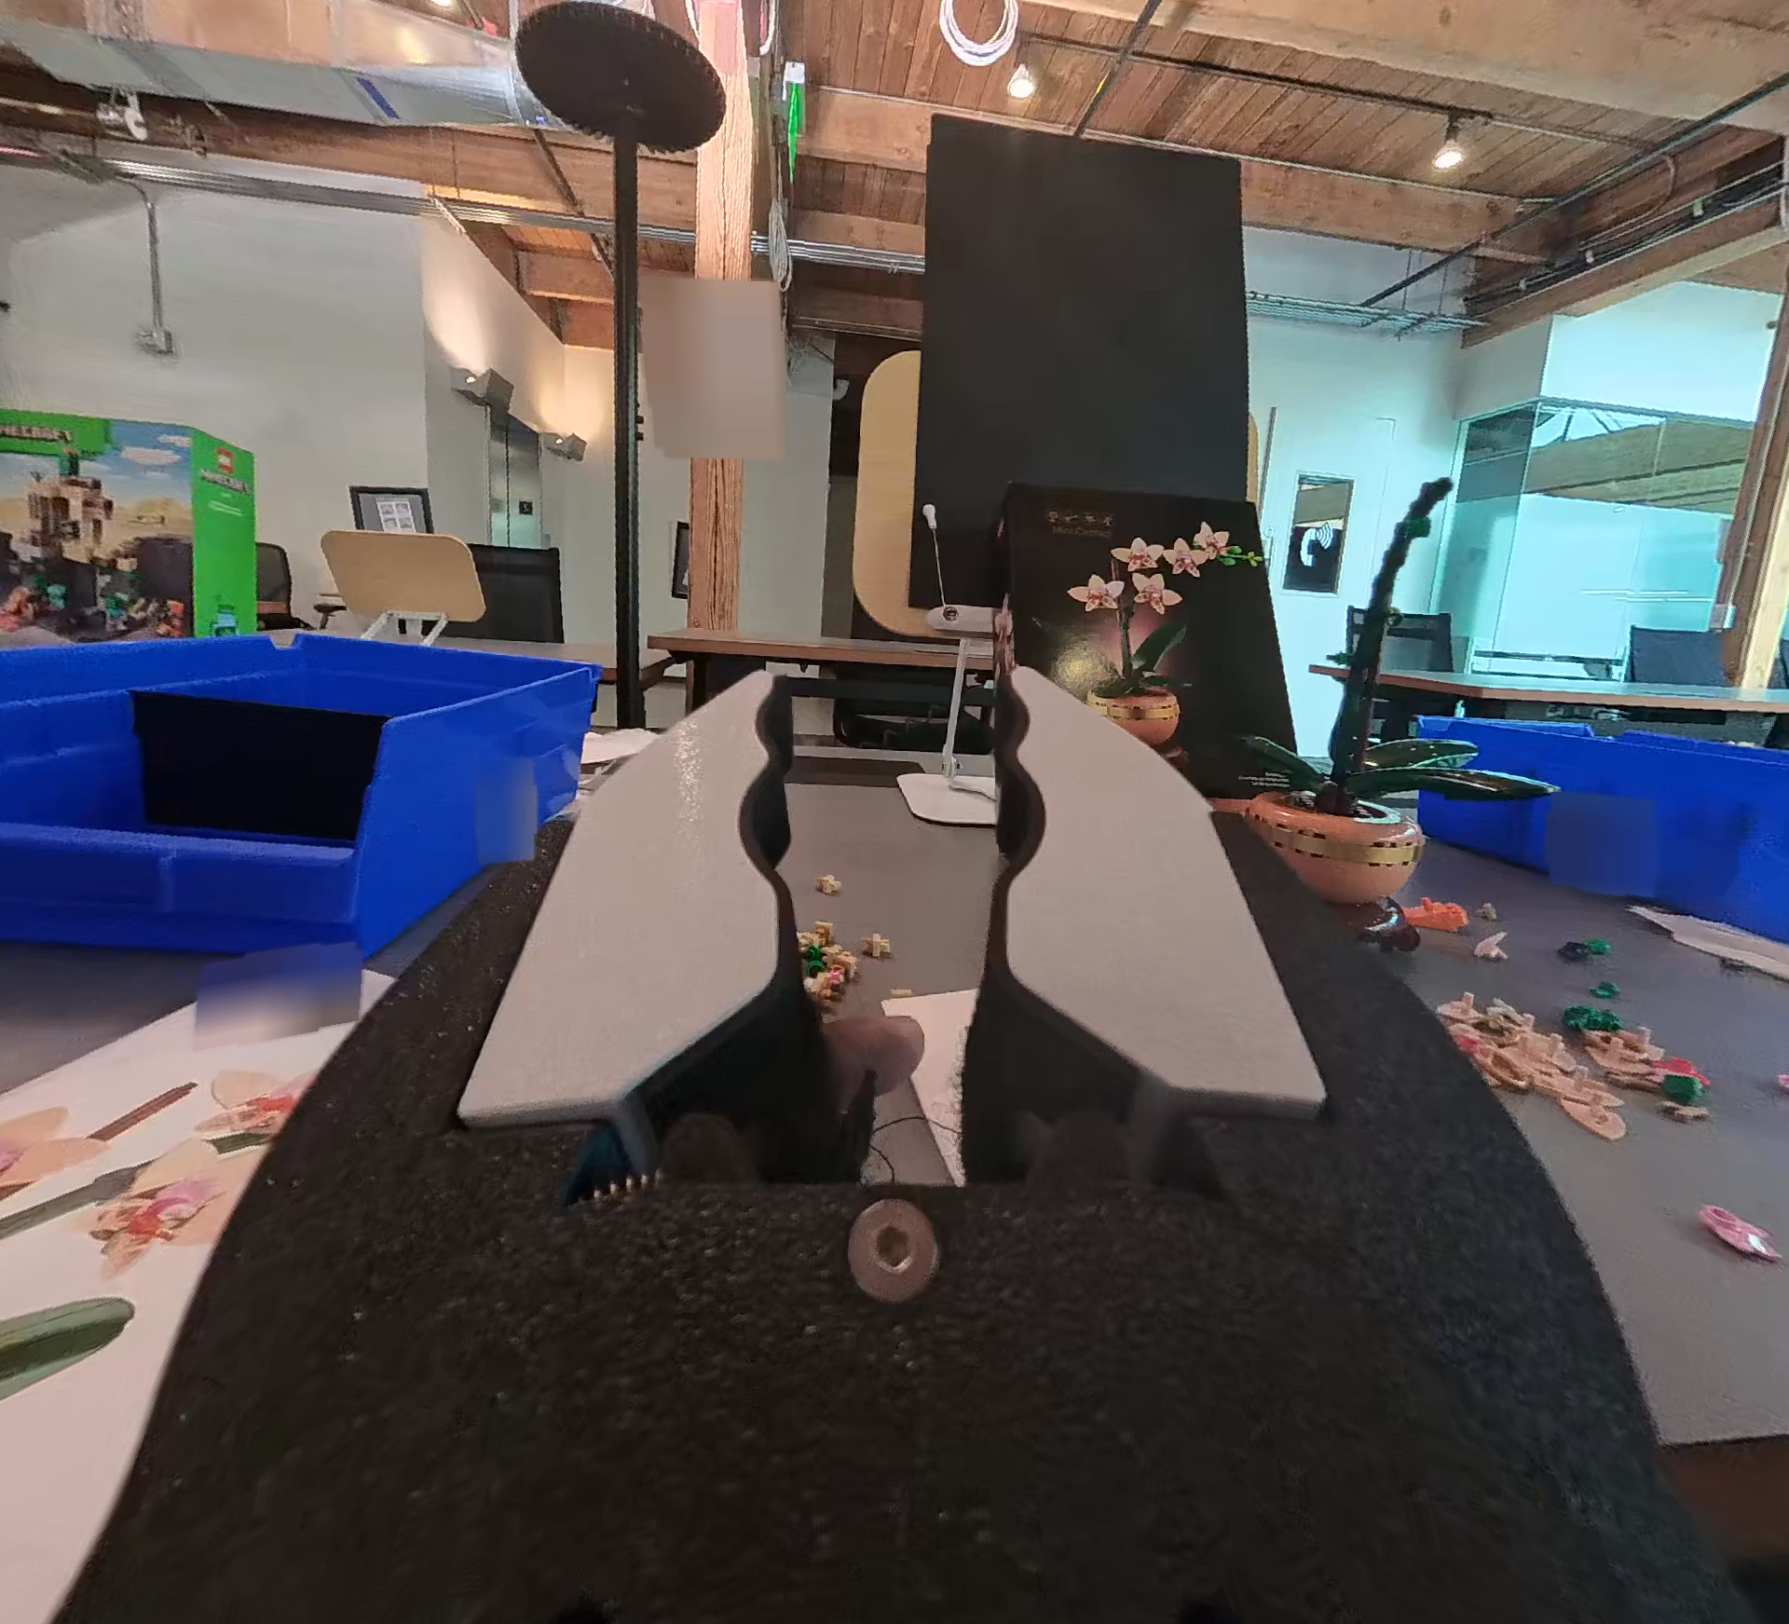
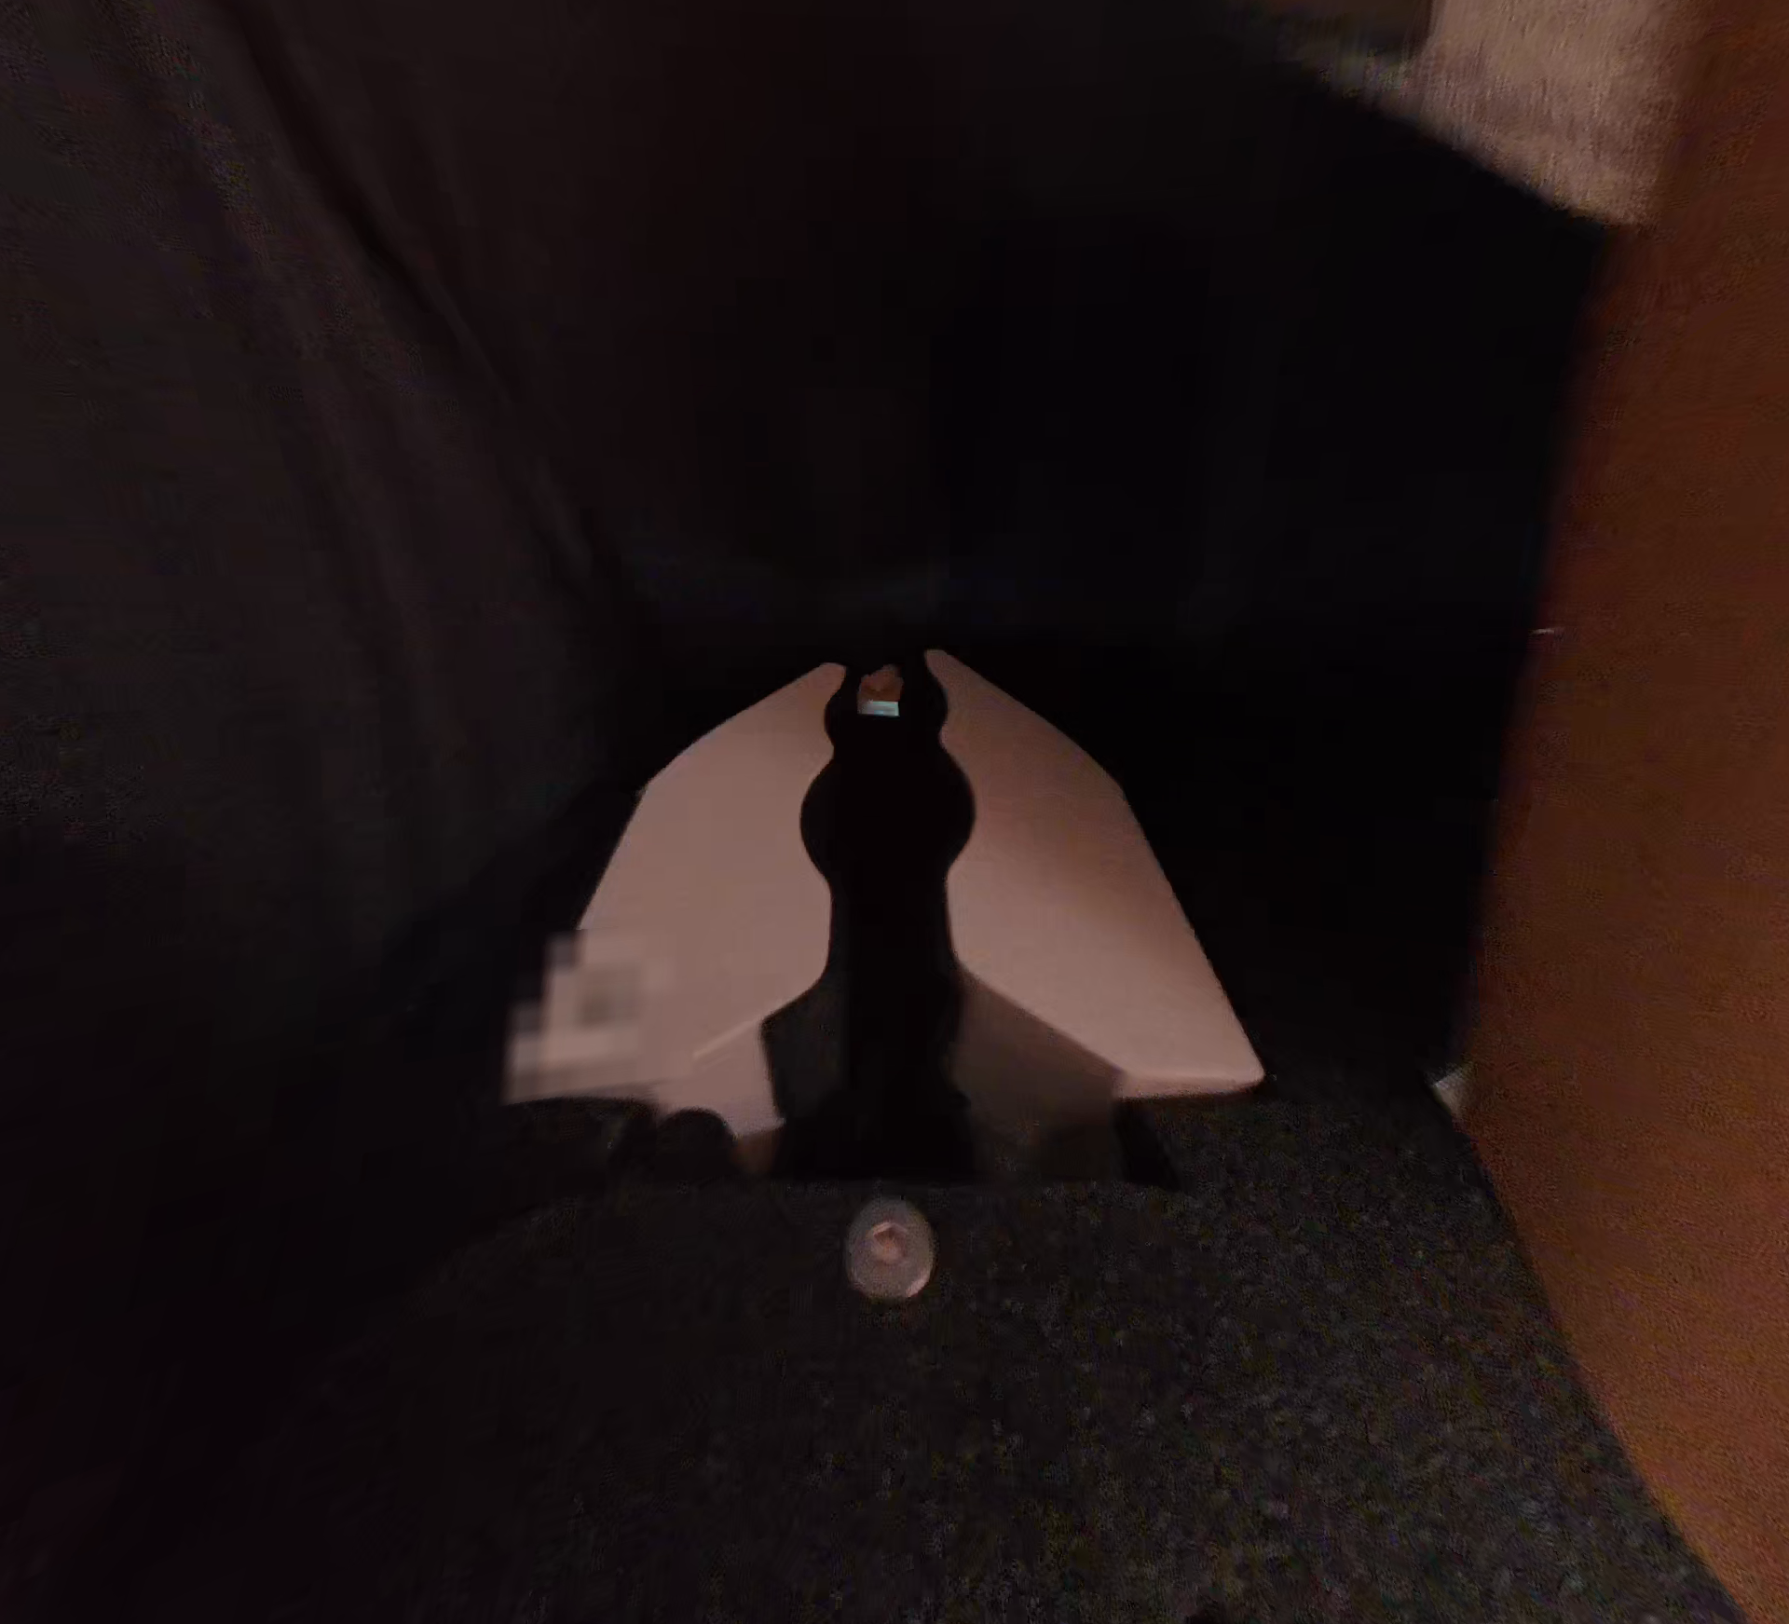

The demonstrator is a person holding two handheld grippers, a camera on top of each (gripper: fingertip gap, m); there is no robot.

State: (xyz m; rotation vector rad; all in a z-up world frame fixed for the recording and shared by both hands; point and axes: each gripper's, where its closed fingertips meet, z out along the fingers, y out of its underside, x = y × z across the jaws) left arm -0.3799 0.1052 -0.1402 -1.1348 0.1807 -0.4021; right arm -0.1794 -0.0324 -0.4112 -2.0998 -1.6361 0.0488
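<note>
My left gripper is open and empty, held low over a dark grey table. Straight ahead under its fingers lies a small scatter of tan and green brick pieces. A brick-built plant with dark leaves in a pink pot stands to the right front. My right gripper is in a dark place close to dark cloth. Its tips are nearly together on a small tan and pale piece.
A blue bin stands at the left and another blue bin at the right. A dark box with an orchid picture stands behind. A pile of pink pieces lies at the right, a printed sheet at the left. A blurred brown surface fills the right wrist view's right side.
</note>
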